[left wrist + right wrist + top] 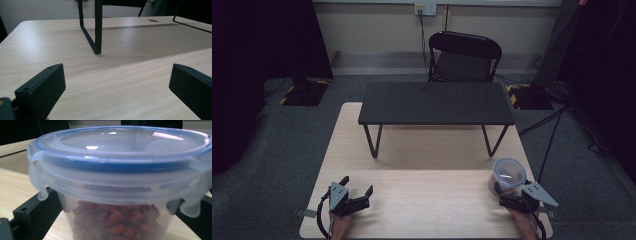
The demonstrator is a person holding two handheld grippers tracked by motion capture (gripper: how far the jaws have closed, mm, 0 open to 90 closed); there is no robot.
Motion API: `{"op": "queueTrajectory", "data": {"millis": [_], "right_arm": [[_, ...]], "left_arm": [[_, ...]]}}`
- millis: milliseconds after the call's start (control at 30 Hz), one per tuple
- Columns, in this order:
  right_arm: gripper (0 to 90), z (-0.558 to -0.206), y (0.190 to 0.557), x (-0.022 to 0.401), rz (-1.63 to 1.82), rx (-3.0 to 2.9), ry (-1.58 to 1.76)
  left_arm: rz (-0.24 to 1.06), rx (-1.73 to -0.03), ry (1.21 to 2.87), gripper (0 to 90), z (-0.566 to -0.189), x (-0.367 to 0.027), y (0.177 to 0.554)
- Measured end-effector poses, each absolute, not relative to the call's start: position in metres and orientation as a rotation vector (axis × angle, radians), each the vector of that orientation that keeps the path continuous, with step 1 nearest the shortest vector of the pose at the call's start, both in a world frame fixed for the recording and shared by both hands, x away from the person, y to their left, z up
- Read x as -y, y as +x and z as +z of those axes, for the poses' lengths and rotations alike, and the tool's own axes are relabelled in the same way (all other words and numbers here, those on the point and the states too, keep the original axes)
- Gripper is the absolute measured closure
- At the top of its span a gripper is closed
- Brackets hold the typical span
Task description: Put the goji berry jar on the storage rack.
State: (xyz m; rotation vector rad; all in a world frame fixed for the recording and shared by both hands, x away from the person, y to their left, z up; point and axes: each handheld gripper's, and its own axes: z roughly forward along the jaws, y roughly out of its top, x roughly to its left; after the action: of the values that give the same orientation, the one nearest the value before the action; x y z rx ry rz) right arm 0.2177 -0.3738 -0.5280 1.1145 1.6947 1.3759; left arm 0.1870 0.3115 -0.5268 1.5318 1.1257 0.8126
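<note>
A clear round container (509,174) with a blue-rimmed snap lid stands near the right front corner of the light wooden table (422,200). Red dried pieces fill its lower part (115,220). My right gripper (503,189) is shut on the container, and one black finger (35,212) presses its side just under the lid (120,152). At the left front of the table my left gripper (358,185) rests low and open. Its two jaws stand far apart with bare tabletop (117,82) between them.
A low black stand (436,102) on wire legs (97,30) spans the middle of the table, with room under it. Beyond the table stands a black chair (464,57). Cables (552,135) run across the grey floor on the right.
</note>
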Motion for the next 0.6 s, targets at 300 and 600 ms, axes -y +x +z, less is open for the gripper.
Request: {"op": "queueTrajectory", "data": {"millis": [300,600], "right_arm": [[0.0,-0.528,0.224,0.373,1.384,-1.699,1.113],[0.0,-0.527,0.230,0.368,1.371,-1.704,1.113]], "left_arm": [[0.811,-1.126,1.531,0.0,-0.527,-0.312,0.187],[0.810,-1.124,1.533,0.0,-0.527,-0.312,0.187]]}}
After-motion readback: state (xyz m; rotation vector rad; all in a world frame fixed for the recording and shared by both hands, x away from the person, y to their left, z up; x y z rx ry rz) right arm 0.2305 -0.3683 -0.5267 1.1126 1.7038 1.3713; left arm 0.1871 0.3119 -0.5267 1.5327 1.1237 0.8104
